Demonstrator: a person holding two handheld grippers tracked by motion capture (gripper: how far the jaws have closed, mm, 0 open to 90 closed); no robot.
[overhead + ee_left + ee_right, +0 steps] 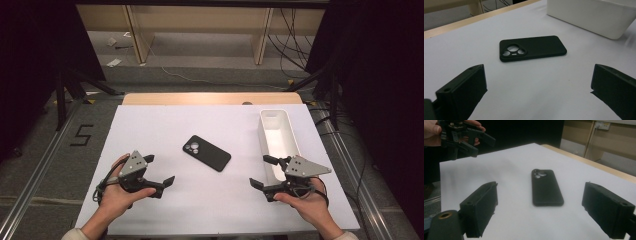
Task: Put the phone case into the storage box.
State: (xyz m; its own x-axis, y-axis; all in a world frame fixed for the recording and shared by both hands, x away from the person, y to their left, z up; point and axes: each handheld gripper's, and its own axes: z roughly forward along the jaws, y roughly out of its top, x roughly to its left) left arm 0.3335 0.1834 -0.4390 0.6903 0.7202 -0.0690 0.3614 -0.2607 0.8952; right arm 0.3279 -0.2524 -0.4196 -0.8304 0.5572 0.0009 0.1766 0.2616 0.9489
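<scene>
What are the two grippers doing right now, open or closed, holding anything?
Left gripper: open, holding nothing.
Right gripper: open, holding nothing.
The flat black phone case lies untouched on the white table between them.

A black phone case [532,48] lies flat on the white table cover [544,85], back side up, with its camera cut-out at the left end. It sits ahead of the left gripper [539,82], whose two black jaws stand wide apart with nothing between them, well short of the case. Beyond the case to the right stands a white plastic bin [594,17], apart from it.
</scene>
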